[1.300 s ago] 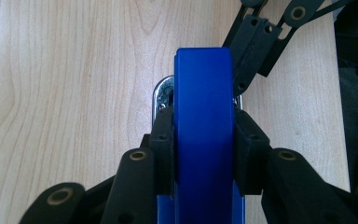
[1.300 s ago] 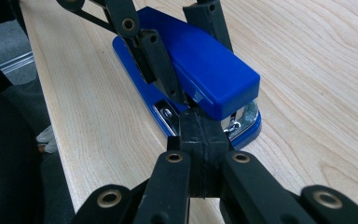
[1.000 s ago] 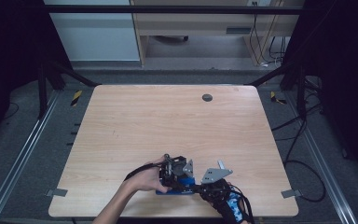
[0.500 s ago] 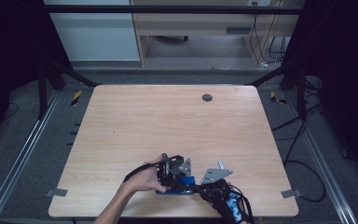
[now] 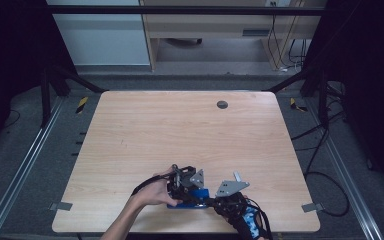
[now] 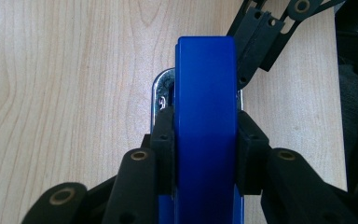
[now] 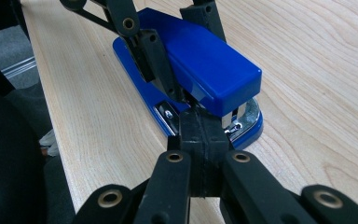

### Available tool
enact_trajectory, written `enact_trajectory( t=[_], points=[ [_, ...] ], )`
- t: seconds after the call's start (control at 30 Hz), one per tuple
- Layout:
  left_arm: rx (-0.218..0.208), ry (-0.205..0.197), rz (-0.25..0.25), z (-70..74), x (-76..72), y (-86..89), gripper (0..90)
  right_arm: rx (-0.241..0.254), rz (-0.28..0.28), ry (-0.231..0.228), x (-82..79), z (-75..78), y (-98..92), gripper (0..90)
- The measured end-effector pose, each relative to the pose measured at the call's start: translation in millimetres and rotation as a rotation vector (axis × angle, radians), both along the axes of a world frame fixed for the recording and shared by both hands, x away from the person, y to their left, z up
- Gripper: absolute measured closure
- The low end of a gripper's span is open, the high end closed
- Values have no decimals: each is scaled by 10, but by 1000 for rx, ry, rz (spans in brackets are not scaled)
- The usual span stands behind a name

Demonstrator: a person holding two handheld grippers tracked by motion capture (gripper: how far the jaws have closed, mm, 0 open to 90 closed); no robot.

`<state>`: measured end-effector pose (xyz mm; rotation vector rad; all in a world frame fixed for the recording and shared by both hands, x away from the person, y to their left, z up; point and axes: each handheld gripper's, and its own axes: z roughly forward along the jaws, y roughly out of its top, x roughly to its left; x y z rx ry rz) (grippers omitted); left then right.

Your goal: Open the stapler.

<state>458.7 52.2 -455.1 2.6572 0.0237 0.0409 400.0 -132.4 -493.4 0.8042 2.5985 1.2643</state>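
Note:
A blue stapler point(image 5: 196, 195) lies flat on the wooden table point(image 5: 180, 130), close to its front edge. My left gripper point(image 5: 182, 182) is shut on the stapler's blue top arm point(image 6: 205, 84), one pad pressed on each side of it. In the right gripper view the stapler point(image 7: 209, 60) points toward me, and its metal mouth shows between the top arm and the base. My right gripper point(image 7: 199, 123) is shut, jaws pressed together with nothing between them, and its tips sit at that mouth. The left gripper's fingers point(image 7: 156, 60) straddle the stapler there.
A dark round grommet point(image 5: 222, 104) sits near the table's far edge. The table's front edge point(image 5: 180, 231) runs just behind both hands. Metal rails point(image 5: 25, 165) flank the table, and cables point(image 5: 325, 175) lie on the floor at the right.

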Motion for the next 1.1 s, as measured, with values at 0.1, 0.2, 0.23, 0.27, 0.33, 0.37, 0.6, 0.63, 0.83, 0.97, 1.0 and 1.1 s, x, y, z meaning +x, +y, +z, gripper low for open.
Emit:
enact_trajectory(
  t=[0.1, 0.2, 0.23, 0.27, 0.33, 0.37, 0.6, 0.63, 0.83, 0.97, 1.0, 1.1],
  points=[
    [-5, 1, 2, -2, -4, 4, 660, 2, 2, 1, 1, -1, -2, 900],
    [-11, -1, 3, -9, -6, 18, 660, 2, 4, 4, 3, -1, -4, 900],
    [-14, 2, 5, -13, -4, 22, 660, 3, 4, 3, 2, -2, -2, 900],
    [-21, 0, 6, -16, -9, 28, 660, 4, 4, 3, 2, -3, -1, 900],
    [-27, 7, 10, -23, 0, 31, 660, 4, 6, 2, 2, -4, 0, 900],
    [-29, 7, 8, -22, -1, 36, 660, 4, 4, 3, 4, -3, 2, 900],
    [-5, -7, 3, -21, -15, 7, 659, -1, 6, -2, 0, 0, 8, 900],
    [2, -11, 2, -20, -21, -2, 658, 1, 7, 1, 3, -1, 8, 900],
    [44, -17, -5, 3, -15, -34, 656, 16, 6, 13, 12, -8, -6, 900],
    [83, -29, -15, 21, -14, -80, 654, 23, 1, 32, 20, -6, -17, 900],
    [88, -32, -17, 23, -17, -85, 653, 24, -5, 38, 18, -6, -22, 900],
    [92, -31, -11, 22, -25, -93, 652, 32, -7, 37, 19, -13, -24, 900]
  ],
)
